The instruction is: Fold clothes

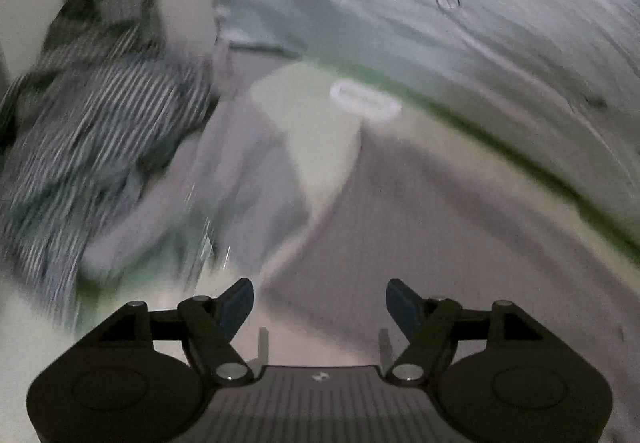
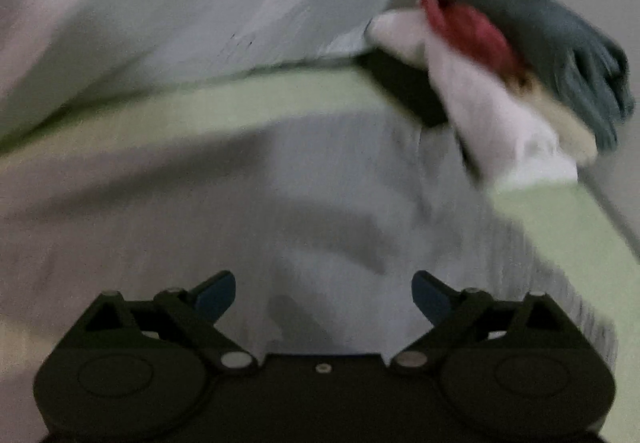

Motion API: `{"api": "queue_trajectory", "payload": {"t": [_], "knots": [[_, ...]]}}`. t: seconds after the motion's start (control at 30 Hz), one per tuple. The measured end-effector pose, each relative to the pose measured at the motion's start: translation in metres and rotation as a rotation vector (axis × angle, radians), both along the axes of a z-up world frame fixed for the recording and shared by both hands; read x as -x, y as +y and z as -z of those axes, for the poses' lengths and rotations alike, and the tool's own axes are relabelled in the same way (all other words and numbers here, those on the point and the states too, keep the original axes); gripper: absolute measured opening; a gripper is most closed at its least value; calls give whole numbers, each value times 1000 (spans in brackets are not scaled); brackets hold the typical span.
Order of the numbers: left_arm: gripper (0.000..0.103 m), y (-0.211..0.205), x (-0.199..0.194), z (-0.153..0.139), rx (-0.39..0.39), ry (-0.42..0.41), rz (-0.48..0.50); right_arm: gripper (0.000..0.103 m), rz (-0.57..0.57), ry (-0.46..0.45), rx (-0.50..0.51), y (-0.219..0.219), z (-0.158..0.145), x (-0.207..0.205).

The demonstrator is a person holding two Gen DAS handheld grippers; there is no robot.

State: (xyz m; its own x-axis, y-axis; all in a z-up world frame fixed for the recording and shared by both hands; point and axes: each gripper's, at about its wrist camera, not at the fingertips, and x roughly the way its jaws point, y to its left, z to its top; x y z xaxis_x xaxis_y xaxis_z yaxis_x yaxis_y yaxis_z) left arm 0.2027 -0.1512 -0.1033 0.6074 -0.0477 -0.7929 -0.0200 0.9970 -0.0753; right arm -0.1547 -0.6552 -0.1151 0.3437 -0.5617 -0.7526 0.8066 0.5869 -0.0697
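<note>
Holding both tools over the grey garment (image 1: 420, 227), you have the left gripper (image 1: 320, 297) released, jaws spread with nothing between them. The right gripper (image 2: 324, 289) is likewise released above grey cloth. A striped garment (image 1: 100, 131) lies left of the left jaws; piled clothes (image 2: 520, 55) sit beyond the right jaws

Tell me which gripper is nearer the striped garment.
Left, as far as the views show. The left gripper, open, hangs over grey fabric with the striped garment up to its left. The right gripper, open, shows no striped garment in its view.
</note>
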Motion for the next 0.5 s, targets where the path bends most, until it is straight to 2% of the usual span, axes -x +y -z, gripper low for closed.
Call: {"api": "queue_trajectory", "payload": {"t": [0.07,0.23,0.4,0.5], "knots": [[74,3,36,4,-1,19,23,96,-29,15,-7,25,6,12],[75,7,105,13,-72,23,97,96,-35,-7,-66,67,16,43],[75,29,133,18,-75,24,73,97,-55,13,-84,87,26,58],[75,43,133,18,-92,13,64,97,-25,-7,-95,94,25,66]]}}
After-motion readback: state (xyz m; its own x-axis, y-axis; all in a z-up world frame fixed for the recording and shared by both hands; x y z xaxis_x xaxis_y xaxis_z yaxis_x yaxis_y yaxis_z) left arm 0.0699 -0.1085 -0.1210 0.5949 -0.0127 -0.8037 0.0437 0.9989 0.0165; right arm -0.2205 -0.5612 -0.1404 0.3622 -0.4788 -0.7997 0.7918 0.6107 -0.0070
